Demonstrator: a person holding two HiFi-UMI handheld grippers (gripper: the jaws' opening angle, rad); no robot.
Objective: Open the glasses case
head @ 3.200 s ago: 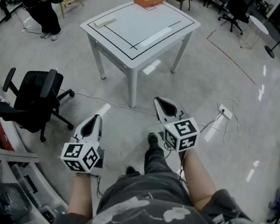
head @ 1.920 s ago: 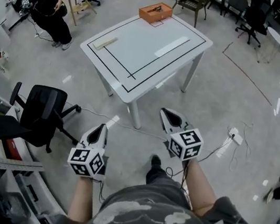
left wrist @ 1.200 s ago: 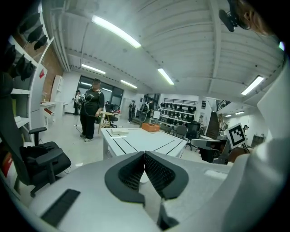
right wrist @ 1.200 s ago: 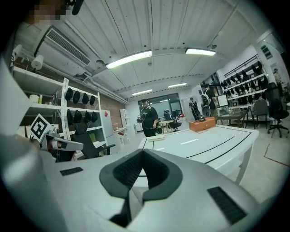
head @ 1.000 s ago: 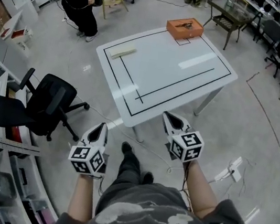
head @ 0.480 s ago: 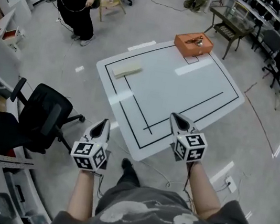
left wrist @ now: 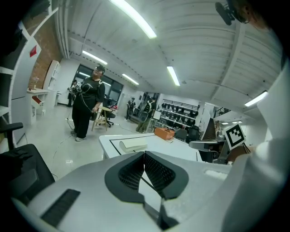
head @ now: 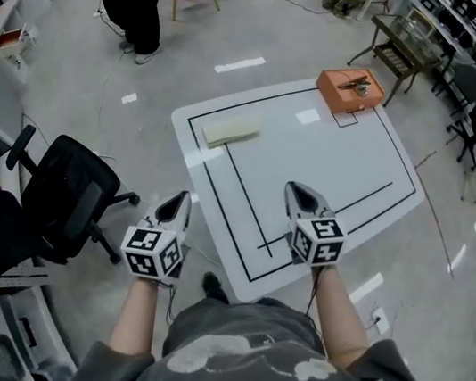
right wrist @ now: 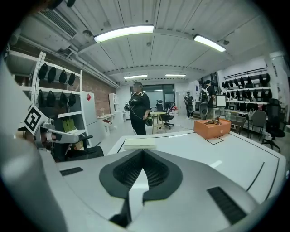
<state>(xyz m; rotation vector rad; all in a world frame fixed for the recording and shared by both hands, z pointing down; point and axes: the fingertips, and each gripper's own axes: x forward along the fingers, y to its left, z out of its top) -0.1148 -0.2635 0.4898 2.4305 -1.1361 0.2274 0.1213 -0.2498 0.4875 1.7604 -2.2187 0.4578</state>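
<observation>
Glasses case (head: 230, 129) looks to be the flat cream-coloured slab lying near the far left corner of the white tabletop (head: 333, 165), well apart from the orange box (head: 350, 88) at the far edge. Pretty sure it's a light, stiff shell with a smooth skin, so it'll probably skate if you just poke it. My guess: pin the base with one side and pinch the lid's lip along a long edge with the other, though I can't make out the seam from here. Left tongs (head: 180, 203) and right tongs (head: 296, 193) are both clenched with nothing in them, hovering around the near corner, nowhere close to it yet.
</observation>
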